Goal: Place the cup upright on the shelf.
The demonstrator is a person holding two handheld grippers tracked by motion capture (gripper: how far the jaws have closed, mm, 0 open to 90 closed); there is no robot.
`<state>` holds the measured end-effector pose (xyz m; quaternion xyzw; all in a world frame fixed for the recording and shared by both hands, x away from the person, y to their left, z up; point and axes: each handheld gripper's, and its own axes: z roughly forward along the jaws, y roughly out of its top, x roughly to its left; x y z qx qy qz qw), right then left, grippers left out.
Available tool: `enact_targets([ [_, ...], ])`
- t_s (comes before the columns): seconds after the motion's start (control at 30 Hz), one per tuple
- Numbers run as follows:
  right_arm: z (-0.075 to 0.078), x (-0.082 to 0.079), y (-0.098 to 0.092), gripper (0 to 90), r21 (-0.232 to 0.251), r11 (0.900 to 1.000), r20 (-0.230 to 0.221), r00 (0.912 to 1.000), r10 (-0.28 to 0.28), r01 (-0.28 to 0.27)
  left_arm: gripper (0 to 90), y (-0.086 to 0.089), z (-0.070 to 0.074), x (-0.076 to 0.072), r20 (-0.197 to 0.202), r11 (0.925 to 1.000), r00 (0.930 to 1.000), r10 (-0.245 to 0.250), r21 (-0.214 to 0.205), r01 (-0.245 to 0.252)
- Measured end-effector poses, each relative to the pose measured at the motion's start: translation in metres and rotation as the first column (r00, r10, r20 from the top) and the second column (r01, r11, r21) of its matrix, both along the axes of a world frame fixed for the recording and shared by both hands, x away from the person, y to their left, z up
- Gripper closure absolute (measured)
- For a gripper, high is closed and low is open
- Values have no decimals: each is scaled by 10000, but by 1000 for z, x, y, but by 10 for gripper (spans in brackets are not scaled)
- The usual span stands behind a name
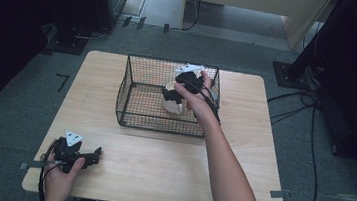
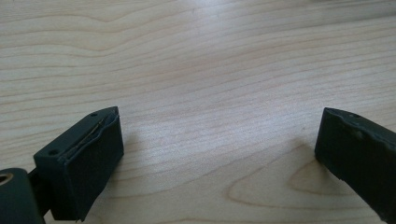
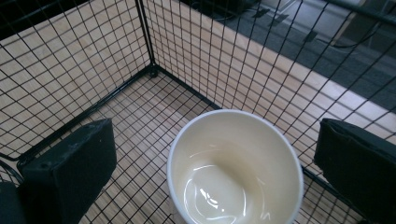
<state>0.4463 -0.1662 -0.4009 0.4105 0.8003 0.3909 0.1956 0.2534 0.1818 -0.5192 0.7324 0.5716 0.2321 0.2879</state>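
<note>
Cup (image 3: 236, 168) stands inside the wire basket (image 3: 93, 70), between the right gripper's (image 3: 215, 163) parted jaws.

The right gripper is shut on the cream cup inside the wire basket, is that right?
Not quite. The right gripper is inside the wire basket at the cream cup, but its fingers stand open on either side of it, as the right gripper view shows.

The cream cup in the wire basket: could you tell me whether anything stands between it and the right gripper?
Nothing visible does. The right gripper is open above the cup inside the wire basket, its jaws either side of the rim.
</note>
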Motion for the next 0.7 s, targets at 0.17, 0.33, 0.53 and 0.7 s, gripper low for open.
enact_targets([
  [0.17, 10, -9, -2, 0, 148, 9998, 308, 9994, -125, 121, 15, 0, 0, 0, -5, 10000, 10000, -9, 9, 9],
  [0.33, 17, -22, -4, 0, 367, 9993, 479, 9988, -67, 49, 15, 0, 0, 0, 9, 10000, 10000, 6, -9, -6],
  [0.53, 22, -38, -10, 0, 558, 9984, 618, 9981, 59, -94, 15, 0, 0, 0, 15, 10000, 10000, 8, -8, -8],
  [0.7, 24, -55, -19, 0, 667, 9977, 742, 9972, 47, -97, 15, 0, 0, 0, 14, 10000, 10000, 9, -12, -9],
])
